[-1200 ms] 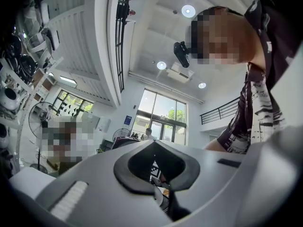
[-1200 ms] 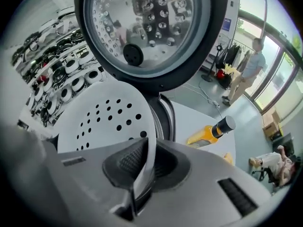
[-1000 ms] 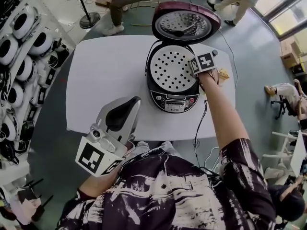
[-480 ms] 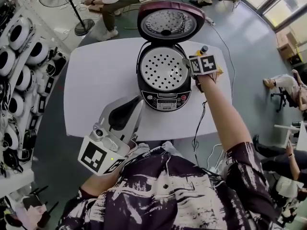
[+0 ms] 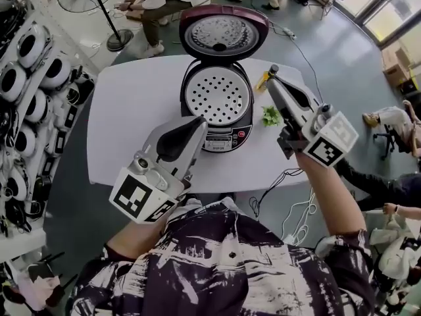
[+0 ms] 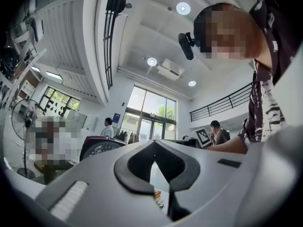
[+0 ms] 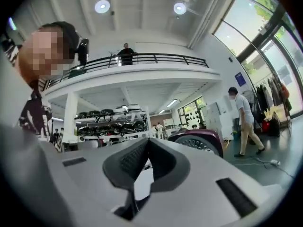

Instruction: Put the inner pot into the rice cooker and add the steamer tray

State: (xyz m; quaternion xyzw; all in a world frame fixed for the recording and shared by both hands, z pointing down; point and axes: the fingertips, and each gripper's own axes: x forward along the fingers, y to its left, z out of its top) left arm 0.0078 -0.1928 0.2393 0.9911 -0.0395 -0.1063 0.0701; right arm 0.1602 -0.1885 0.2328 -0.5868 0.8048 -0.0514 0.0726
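jaws of the left gripper are pressed together on nothing; the right gripper has just closed tip to tip, also empty. between them stands the rice cooker, lid raised, with the perforated steamer tray seated in its mouth, just ahead of the left tips.

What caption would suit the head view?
Steamer tray sits in the open rice cooker; left gripper and right gripper hover empty, the right's jaws just closed.

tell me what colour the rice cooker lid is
The lid is dark red outside and silvery metal inside; the head view shows it best.
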